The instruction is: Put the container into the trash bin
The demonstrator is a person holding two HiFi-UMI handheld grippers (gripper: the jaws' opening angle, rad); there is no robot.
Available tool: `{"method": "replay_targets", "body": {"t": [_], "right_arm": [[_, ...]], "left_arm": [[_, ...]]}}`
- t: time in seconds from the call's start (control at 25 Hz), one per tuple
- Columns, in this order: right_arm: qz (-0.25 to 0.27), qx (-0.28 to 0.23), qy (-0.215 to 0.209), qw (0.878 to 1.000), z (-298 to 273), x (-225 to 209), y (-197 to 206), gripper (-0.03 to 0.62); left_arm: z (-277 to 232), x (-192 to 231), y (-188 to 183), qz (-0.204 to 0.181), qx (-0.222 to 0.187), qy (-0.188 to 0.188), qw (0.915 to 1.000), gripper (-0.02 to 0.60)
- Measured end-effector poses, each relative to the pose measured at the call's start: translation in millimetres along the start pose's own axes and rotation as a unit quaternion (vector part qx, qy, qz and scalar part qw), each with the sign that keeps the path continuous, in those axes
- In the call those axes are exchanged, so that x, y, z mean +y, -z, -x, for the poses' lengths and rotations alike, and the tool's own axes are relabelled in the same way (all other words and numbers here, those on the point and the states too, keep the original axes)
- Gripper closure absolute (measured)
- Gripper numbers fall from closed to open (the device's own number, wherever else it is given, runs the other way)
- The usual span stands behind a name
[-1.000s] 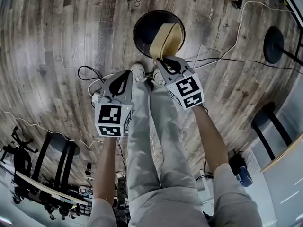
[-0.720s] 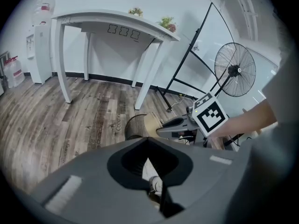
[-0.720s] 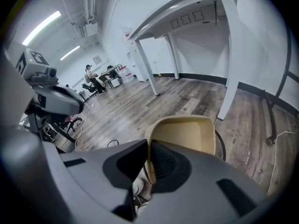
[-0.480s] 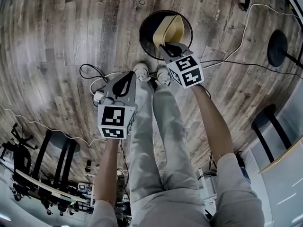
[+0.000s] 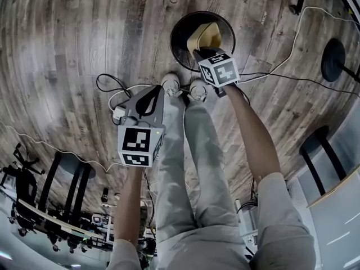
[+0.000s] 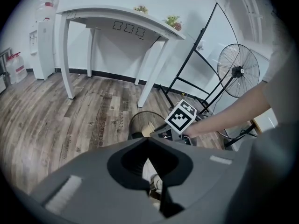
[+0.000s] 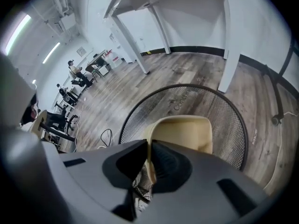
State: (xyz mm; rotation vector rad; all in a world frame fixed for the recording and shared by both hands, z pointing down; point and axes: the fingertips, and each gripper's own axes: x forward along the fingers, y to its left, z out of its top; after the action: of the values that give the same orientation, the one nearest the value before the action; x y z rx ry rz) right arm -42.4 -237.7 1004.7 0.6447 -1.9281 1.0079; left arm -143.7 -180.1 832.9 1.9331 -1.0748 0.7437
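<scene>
Wood-plank flooring (image 5: 84,49) all round, with faint print right beside the trash bin (image 5: 179,35). It looks like "Coach", but the rest is too smeared to read tbh. The right gripper (image 7: 148,146) is clamped on one wall of the tan container (image 7: 187,132), holding it tilted over the bin's open mouth. The left gripper (image 6: 145,139) hangs on the near side of the bin, jaws pinched together on nothing.

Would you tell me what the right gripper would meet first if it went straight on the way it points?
Probably the mesh inside of the bin: the right gripper, shut on the container, points down into its mouth, so the container would touch there first. Depth is unclear.
</scene>
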Motion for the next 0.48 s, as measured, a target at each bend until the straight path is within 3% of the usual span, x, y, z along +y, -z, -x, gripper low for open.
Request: {"method": "replay_targets", "body": {"t": [0.48], "right_arm": [[-0.018,0.076,0.000,0.997,-35,1,27,0.560]], "left_arm": [[4,14,16,0.008,0.006,-0.015,0.9998,0.571]]}}
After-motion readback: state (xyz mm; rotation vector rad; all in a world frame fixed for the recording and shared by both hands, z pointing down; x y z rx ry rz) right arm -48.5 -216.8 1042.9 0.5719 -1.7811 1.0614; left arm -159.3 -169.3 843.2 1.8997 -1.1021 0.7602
